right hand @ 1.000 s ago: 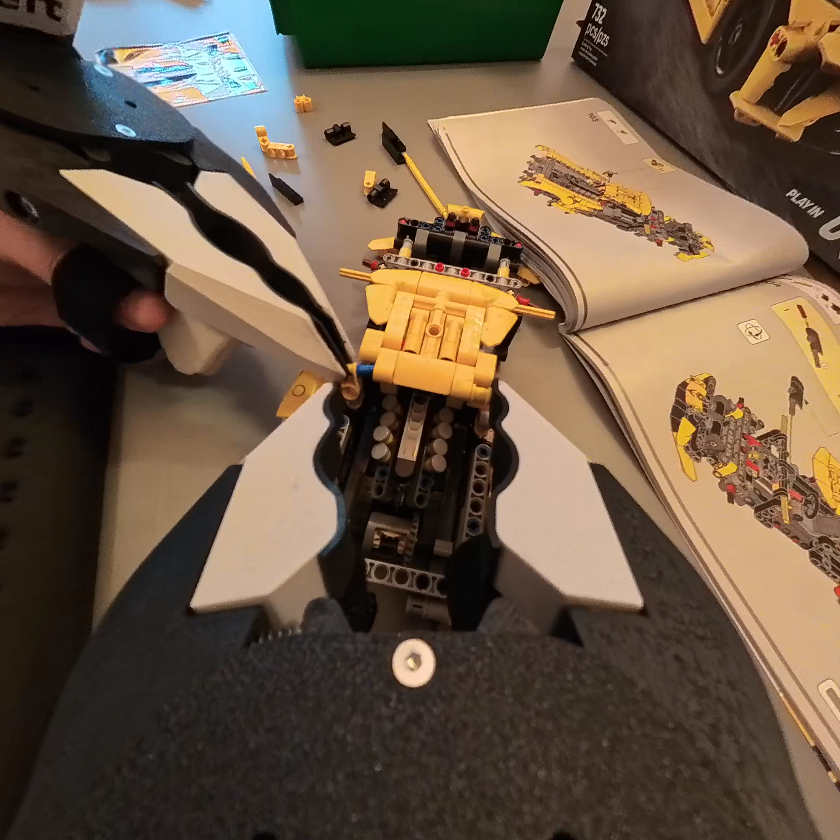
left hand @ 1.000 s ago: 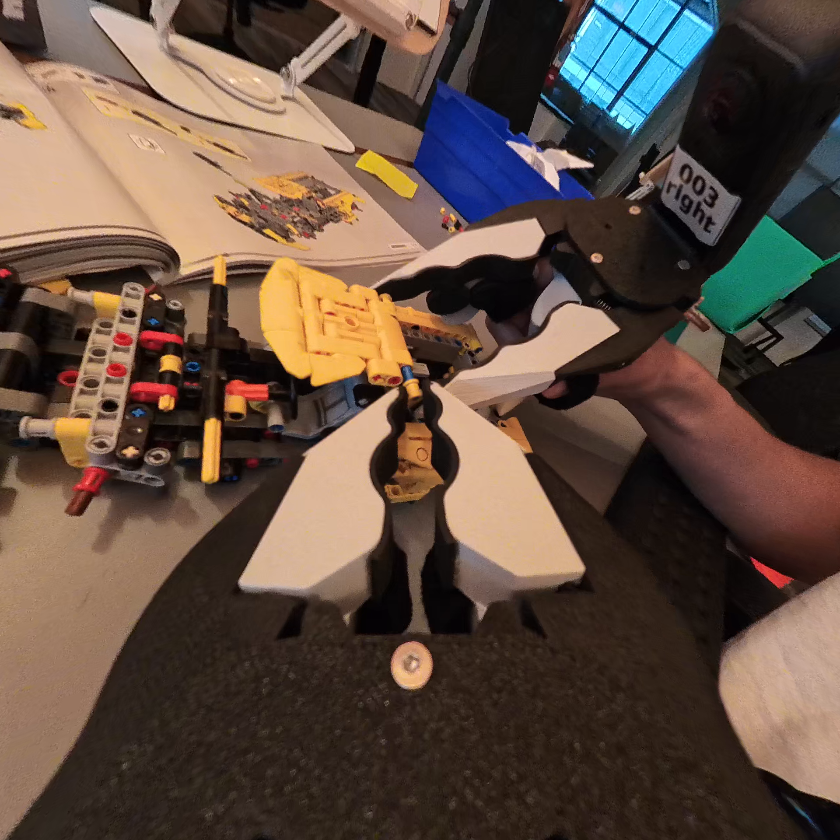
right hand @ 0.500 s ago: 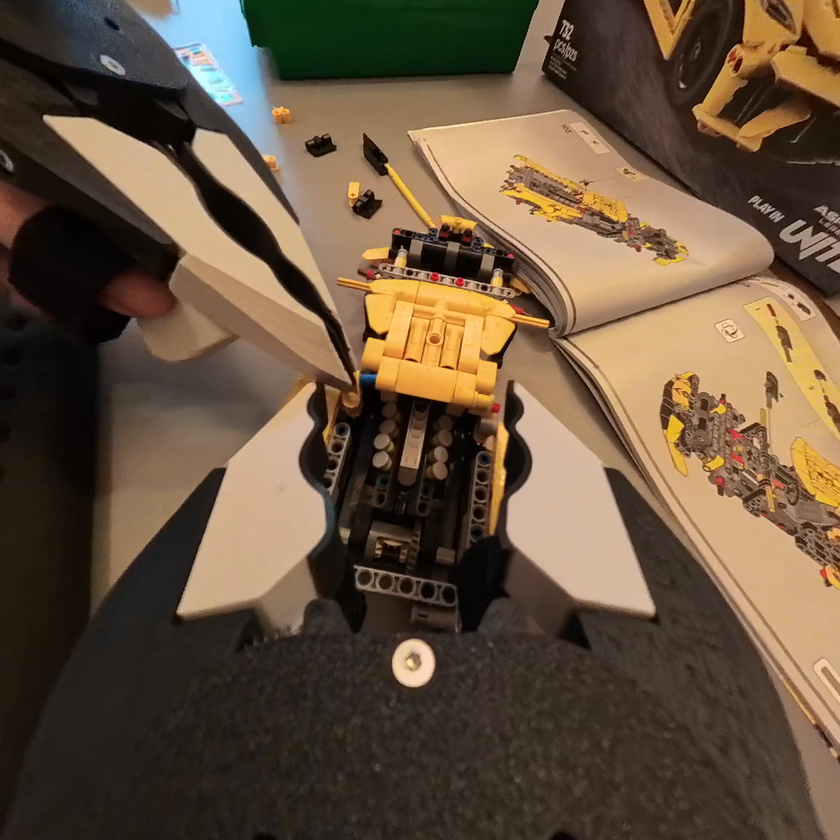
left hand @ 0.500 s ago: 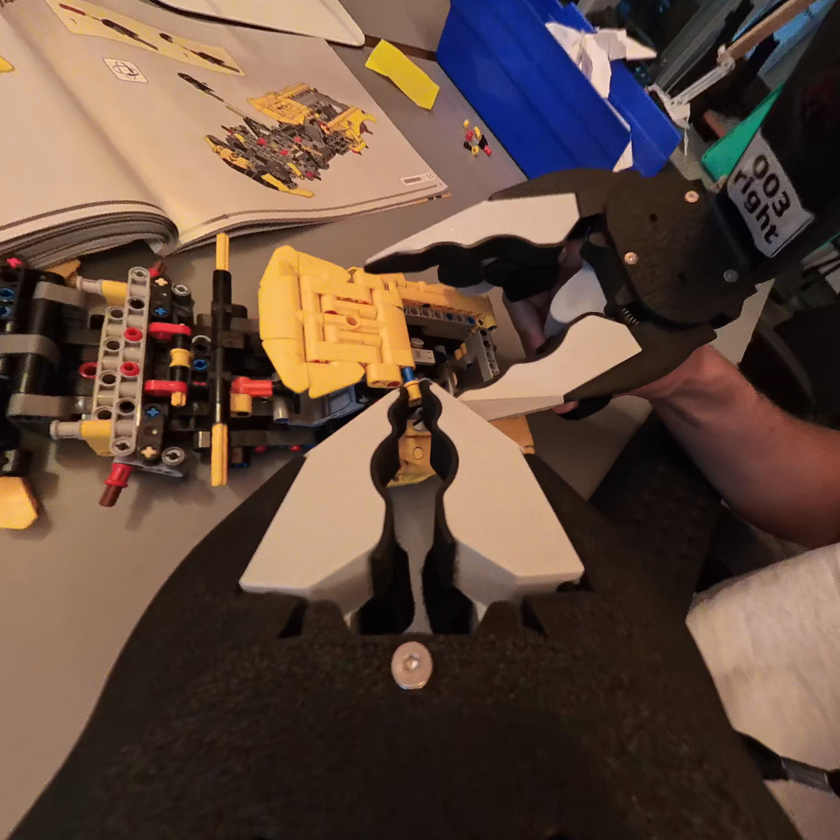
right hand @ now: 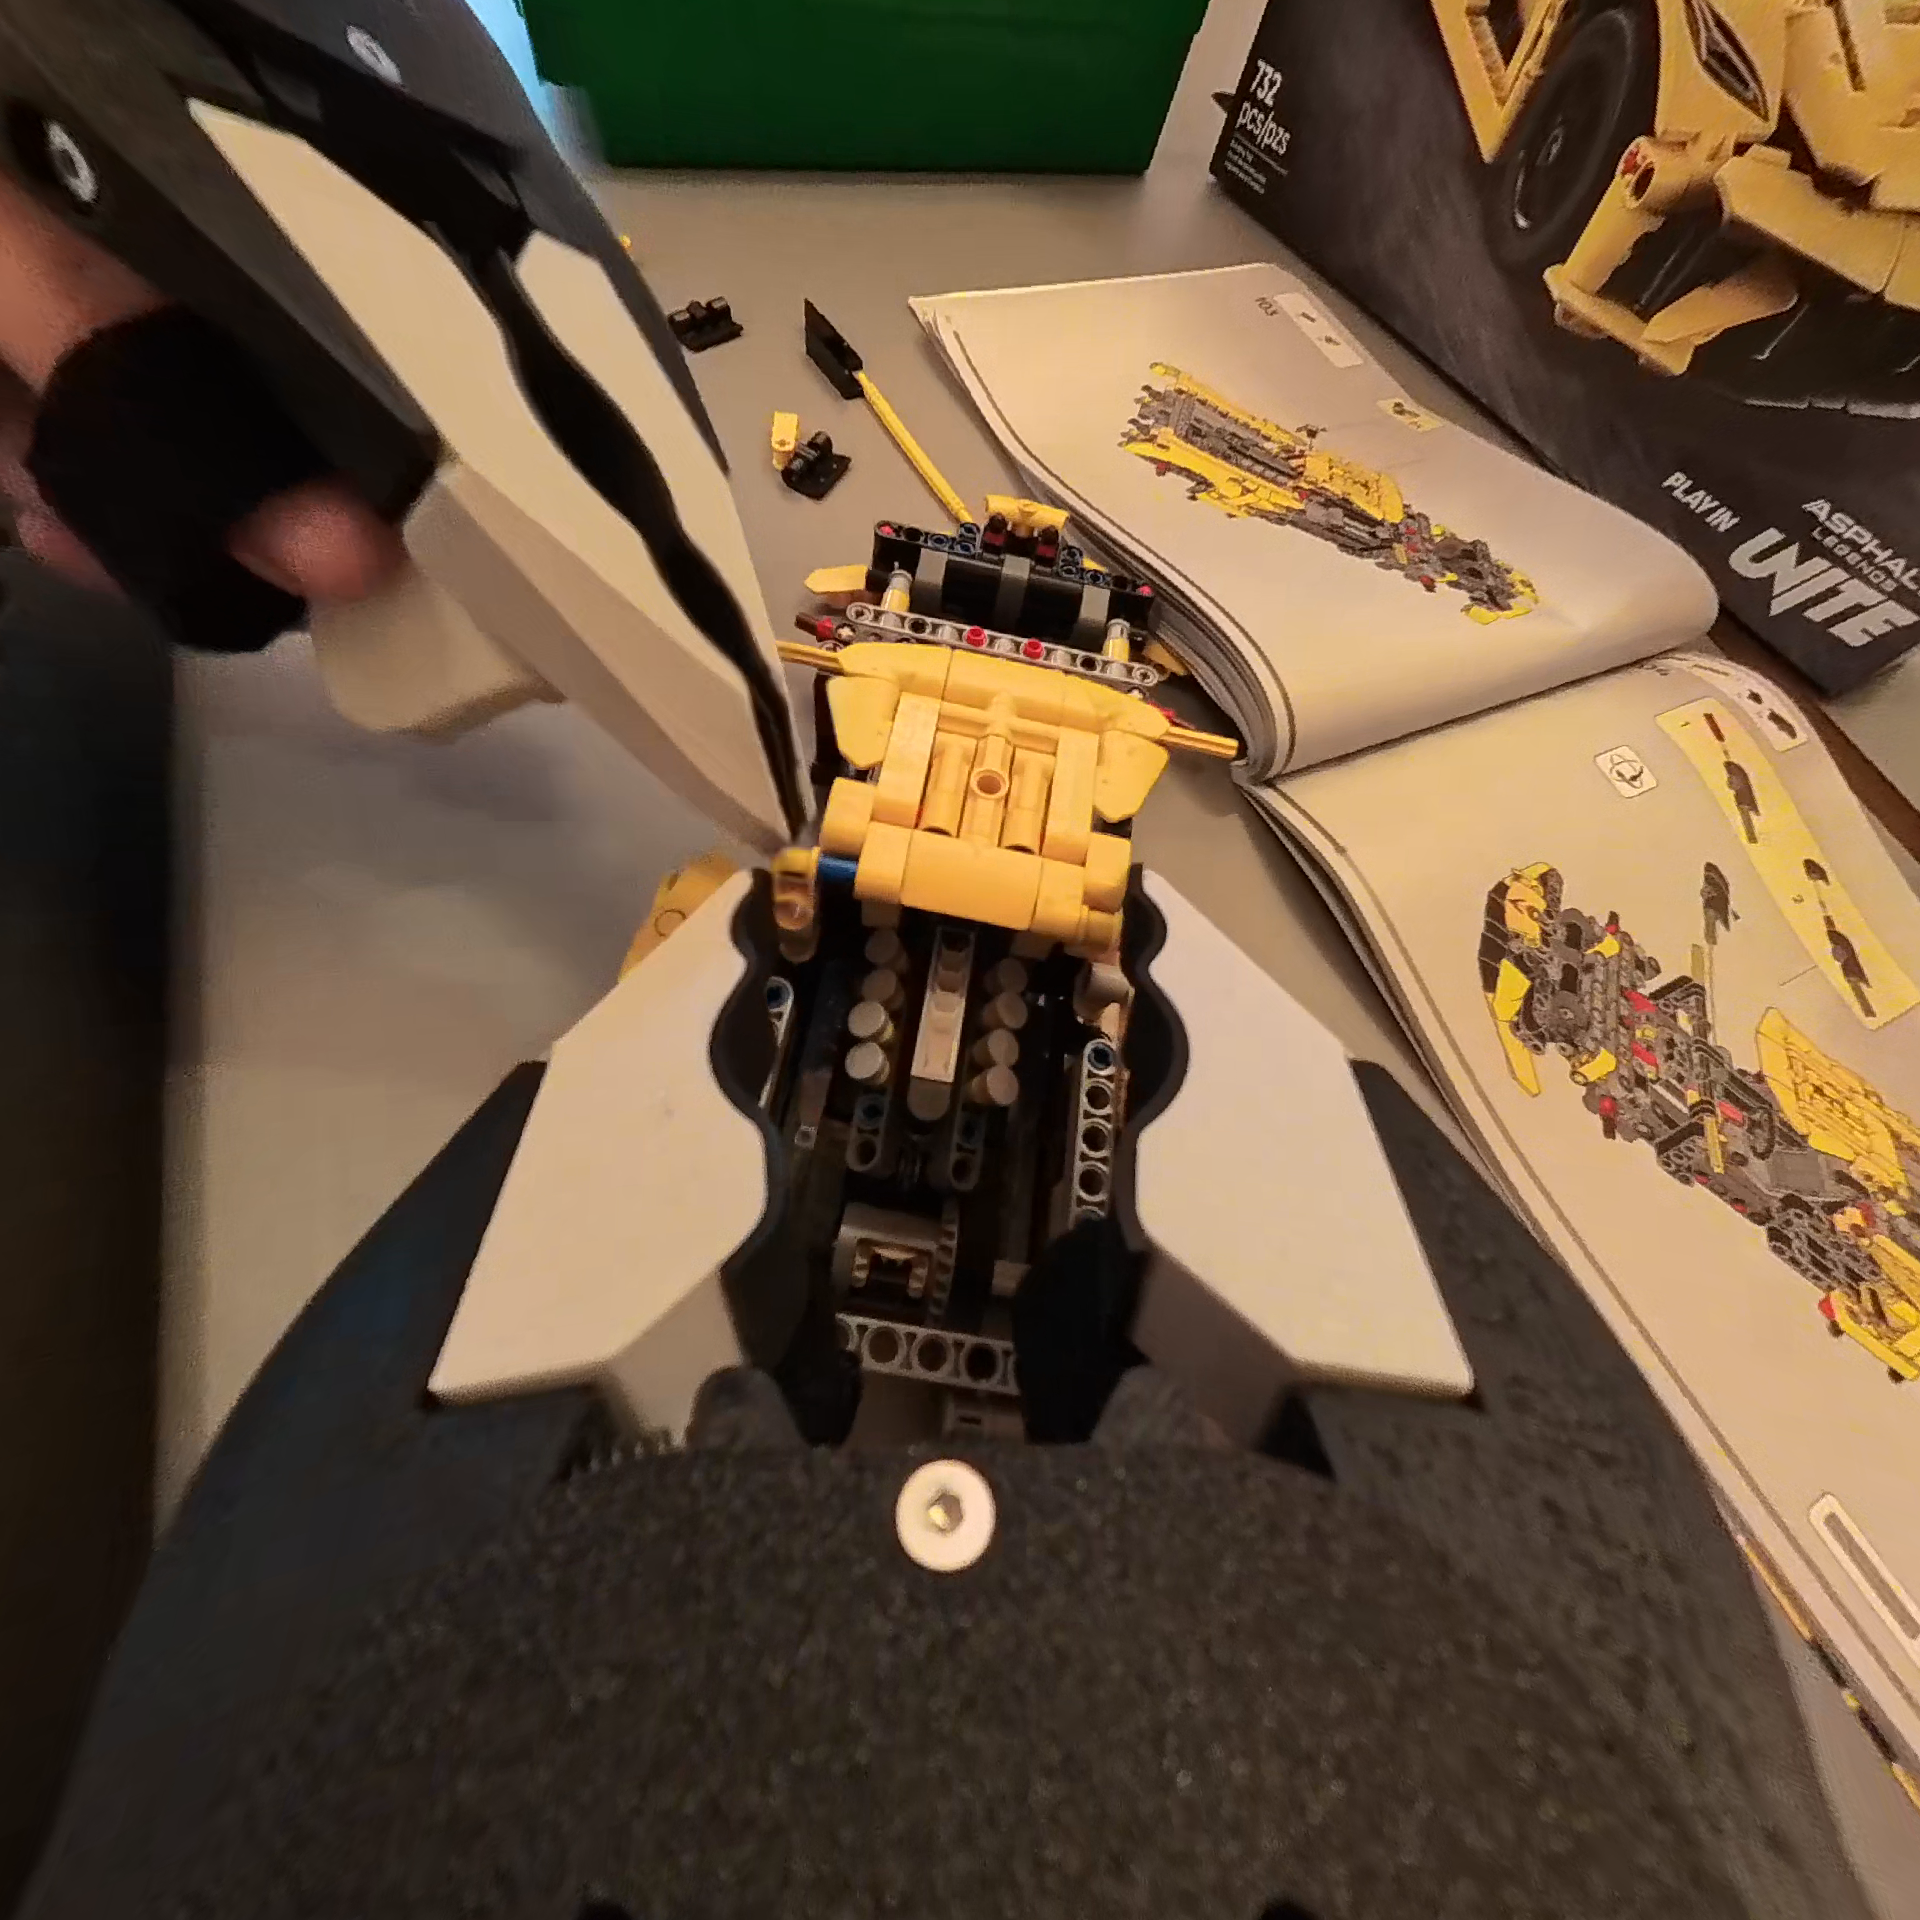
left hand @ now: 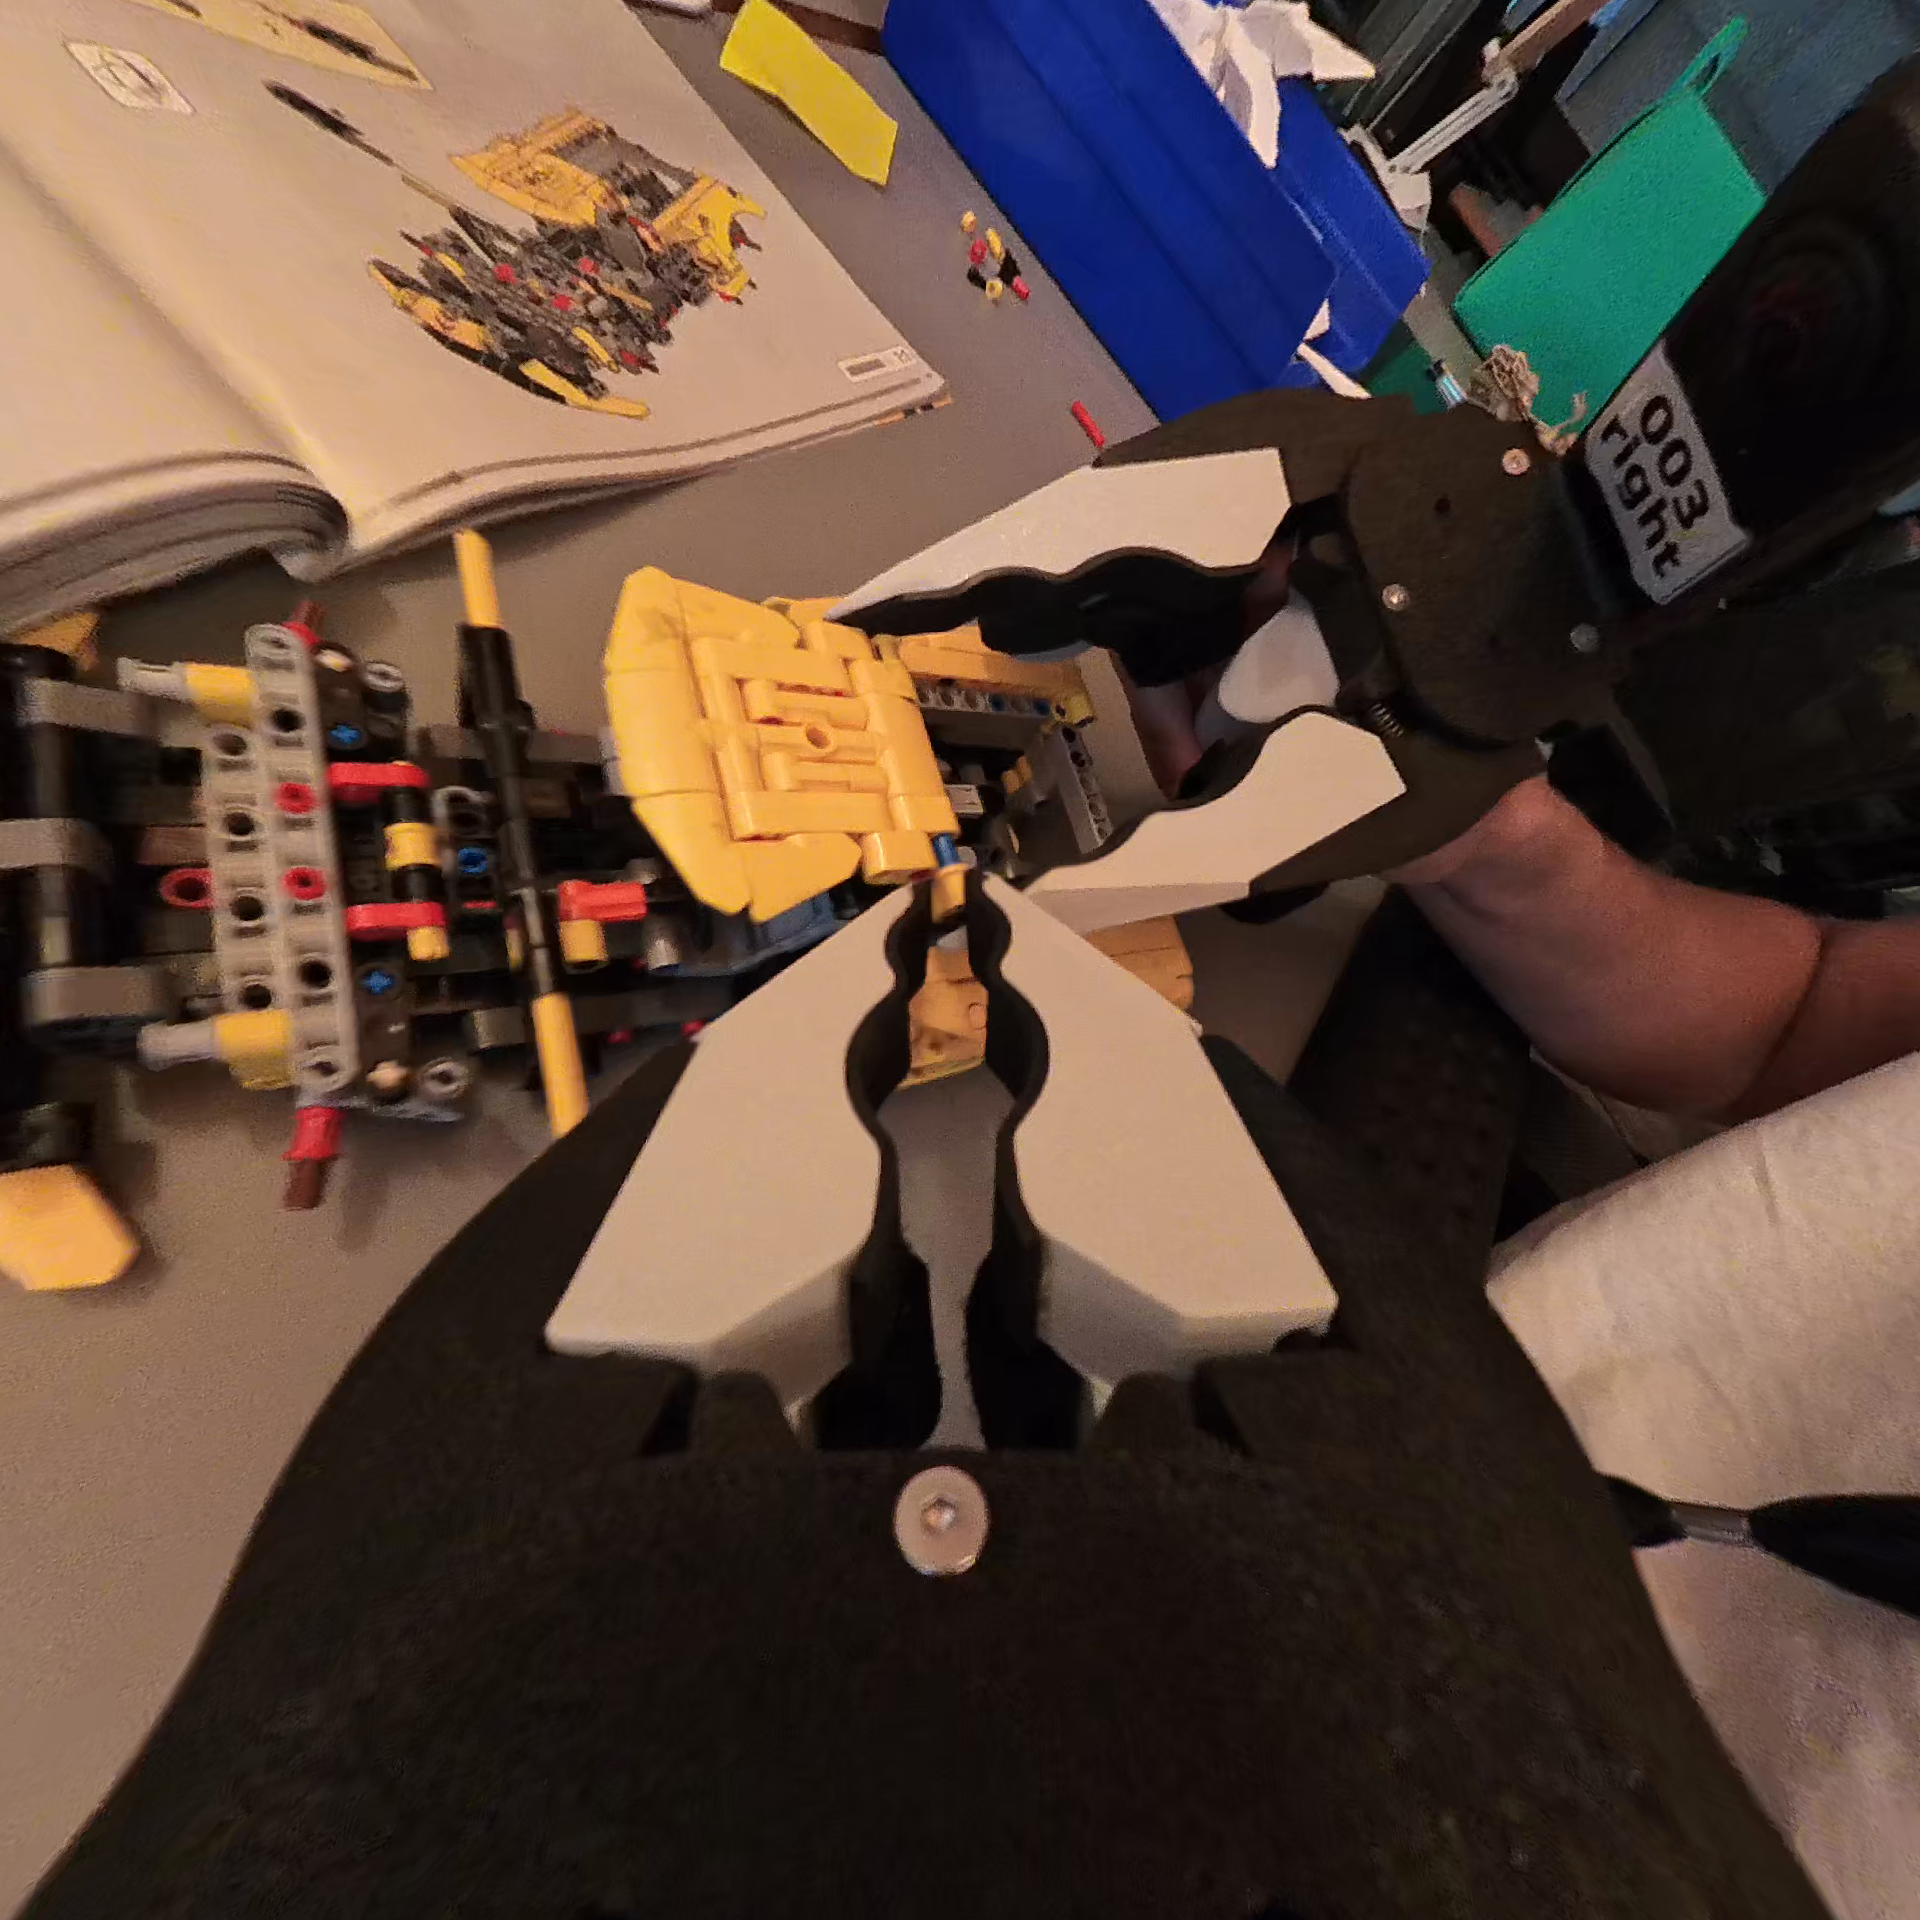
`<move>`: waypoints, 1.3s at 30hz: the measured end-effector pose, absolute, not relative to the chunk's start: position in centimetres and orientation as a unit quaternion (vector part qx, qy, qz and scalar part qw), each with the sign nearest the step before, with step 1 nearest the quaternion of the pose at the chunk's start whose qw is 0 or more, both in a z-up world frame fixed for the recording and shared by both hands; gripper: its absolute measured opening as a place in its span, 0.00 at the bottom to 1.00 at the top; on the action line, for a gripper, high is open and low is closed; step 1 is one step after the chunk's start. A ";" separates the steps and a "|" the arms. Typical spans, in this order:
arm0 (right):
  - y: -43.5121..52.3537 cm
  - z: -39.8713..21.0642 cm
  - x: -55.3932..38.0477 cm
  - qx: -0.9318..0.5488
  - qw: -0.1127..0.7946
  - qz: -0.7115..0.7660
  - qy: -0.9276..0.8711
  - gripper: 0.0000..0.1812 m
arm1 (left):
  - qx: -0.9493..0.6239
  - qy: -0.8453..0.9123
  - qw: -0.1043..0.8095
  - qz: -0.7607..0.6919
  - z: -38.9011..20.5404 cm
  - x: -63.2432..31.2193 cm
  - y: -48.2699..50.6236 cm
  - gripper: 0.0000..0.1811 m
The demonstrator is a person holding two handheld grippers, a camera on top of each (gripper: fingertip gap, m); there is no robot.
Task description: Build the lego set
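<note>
The lego car model [left hand: 520, 831] lies on the grey table, a black and grey frame with a yellow panel [left hand: 779, 748] on top. My right gripper [right hand: 945, 894] is shut on the model's rear end [right hand: 935, 1091], one finger on each side. It also shows in the left wrist view [left hand: 1049, 748]. My left gripper [left hand: 948, 896] is shut on a small yellow connector [left hand: 948, 891], held against a blue pin [left hand: 943, 850] at the panel's corner. In the right wrist view the left gripper [right hand: 792, 844] comes in from the upper left, and the connector [right hand: 795, 883] is at its tip.
An open instruction booklet [right hand: 1351, 540] lies to the right of the model, with the set's box [right hand: 1662, 260] behind it. There is a green bin [right hand: 862, 83] at the back and a blue bin [left hand: 1122, 208]. Loose small pieces [right hand: 810, 457] lie on the table, and a yellow part [left hand: 62, 1226]. My two grippers' fingertips are within a few centimetres of each other.
Both grippers keep their hold. The left wrist camera has tilted down toward the table. The connector stays at the blue pin.
</note>
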State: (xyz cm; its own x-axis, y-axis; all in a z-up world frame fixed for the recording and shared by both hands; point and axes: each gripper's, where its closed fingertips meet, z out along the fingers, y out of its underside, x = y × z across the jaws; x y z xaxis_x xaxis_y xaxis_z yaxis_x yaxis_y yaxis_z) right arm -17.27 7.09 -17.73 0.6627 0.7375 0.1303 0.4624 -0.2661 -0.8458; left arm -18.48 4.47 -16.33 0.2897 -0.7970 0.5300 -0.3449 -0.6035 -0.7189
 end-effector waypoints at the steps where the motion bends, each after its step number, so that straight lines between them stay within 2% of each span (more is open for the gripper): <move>1: 7.1 -17.7 -17.3 -0.782 0.468 0.145 -0.384 0.36 | -0.762 0.374 0.257 -0.461 -16.1 -19.1 4.9 0.04; 4: 7.1 -17.7 -17.2 -0.783 0.469 0.145 -0.383 0.36 | -0.764 0.347 0.297 -0.455 -15.7 -20.8 7.5 0.10; 5: 7.1 -17.7 -17.3 -0.782 0.469 0.145 -0.383 0.36 | -0.768 0.333 0.297 -0.459 -15.9 -21.0 8.3 0.16; 9: 7.1 -17.7 -17.3 -0.782 0.470 0.149 -0.382 0.36 | -0.762 0.329 0.263 -0.492 -16.9 -19.8 9.0 0.16; 11: 7.1 -17.7 -17.3 -0.784 0.469 0.147 -0.380 0.36 | -0.755 0.315 0.246 -0.519 -16.9 -19.2 9.0 0.11; 24: 7.3 -17.7 -17.5 -0.796 0.471 0.149 -0.349 0.37 | -0.748 0.313 0.309 -0.497 -16.8 -19.2 9.5 0.09; 28: 7.4 -17.7 -17.6 -0.791 0.473 0.143 -0.360 0.36 | -0.754 0.331 0.353 -0.444 -16.2 -20.6 9.8 0.10; 31: 7.4 -17.7 -17.6 -0.791 0.474 0.143 -0.359 0.37 | -0.758 0.359 0.330 -0.433 -16.1 -20.7 7.7 0.17; 36: 7.5 -17.7 -17.6 -0.790 0.476 0.141 -0.360 0.37 | -0.763 0.365 0.313 -0.433 -15.4 -20.4 5.5 0.08; 39: 7.5 -17.7 -17.6 -0.789 0.477 0.141 -0.360 0.37 | -0.757 0.375 0.291 -0.449 -15.0 -19.4 4.2 0.08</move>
State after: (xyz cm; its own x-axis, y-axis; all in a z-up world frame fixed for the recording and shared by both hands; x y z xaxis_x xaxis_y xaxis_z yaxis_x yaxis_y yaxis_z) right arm -17.64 7.45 -17.69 0.7007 0.7032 0.1205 0.4342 -0.2863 -0.8541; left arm -19.42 4.19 -15.00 0.3151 -0.8297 0.4607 -0.3063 -0.5484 -0.7781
